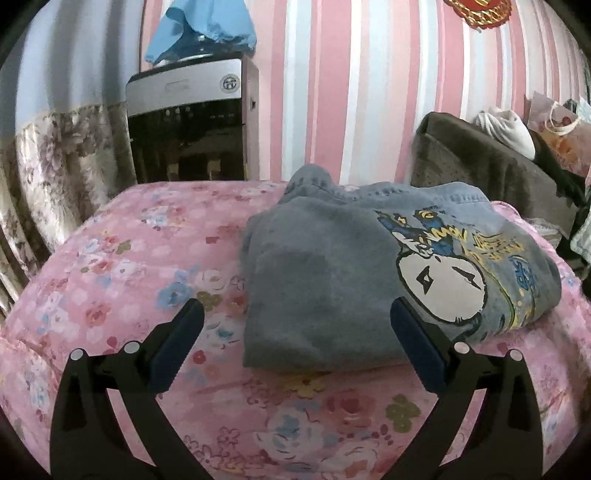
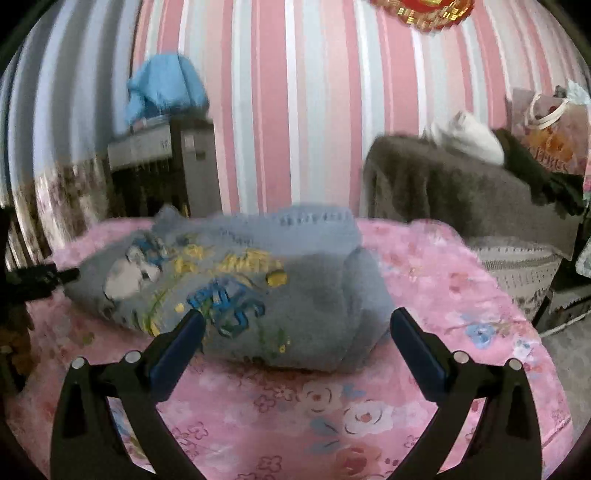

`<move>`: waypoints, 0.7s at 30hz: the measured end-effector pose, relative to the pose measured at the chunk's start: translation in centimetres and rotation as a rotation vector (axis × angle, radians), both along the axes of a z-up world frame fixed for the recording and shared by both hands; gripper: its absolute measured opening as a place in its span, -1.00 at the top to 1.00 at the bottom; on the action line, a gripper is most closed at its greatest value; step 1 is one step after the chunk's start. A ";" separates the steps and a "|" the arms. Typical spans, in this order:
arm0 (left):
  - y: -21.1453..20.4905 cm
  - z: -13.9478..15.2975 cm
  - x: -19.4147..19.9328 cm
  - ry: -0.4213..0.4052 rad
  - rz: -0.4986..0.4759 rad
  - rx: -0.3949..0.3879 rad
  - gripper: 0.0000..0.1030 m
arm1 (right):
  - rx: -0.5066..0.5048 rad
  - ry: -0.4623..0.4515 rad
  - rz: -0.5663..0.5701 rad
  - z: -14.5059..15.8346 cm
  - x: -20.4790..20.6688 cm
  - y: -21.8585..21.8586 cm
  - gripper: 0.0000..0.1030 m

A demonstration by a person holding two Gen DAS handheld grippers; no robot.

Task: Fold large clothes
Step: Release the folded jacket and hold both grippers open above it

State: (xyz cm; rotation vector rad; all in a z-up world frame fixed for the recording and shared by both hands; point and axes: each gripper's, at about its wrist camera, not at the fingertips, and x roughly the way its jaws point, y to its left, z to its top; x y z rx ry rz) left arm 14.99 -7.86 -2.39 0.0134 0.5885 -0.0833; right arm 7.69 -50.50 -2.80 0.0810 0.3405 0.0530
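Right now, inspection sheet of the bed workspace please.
Surface: pink floral bedspread, mostly bare.
Job's things: grey printed sweatshirt, folded into a compact bundle on the bedspread.
Clutter: brown blanket, white cloth, gift bag at the far right.
Grippers: left tool open, empty; right tool open, empty; both short of the sweatshirt.
Cables: nothing seen.
Surroundings: striped wall, floral curtain, dispenser cabinet under blue cloth.

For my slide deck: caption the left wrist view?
Open left gripper hovers before a folded grey sweatshirt on a pink floral bedspread.
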 end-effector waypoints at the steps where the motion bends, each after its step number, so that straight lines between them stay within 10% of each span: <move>1: -0.2 0.2 -0.6 -0.030 -0.006 0.012 -0.94 | -0.006 -0.038 -0.028 0.2 -0.7 0.0 -0.96; 7: 0.2 1.6 -3.3 -0.187 0.055 0.015 -0.94 | -0.025 -0.054 -0.004 0.5 -0.8 0.5 -0.96; 21: 0.2 2.1 -4.2 -0.235 0.108 0.016 -0.94 | -0.026 -0.062 -0.003 0.4 -0.9 0.6 -0.96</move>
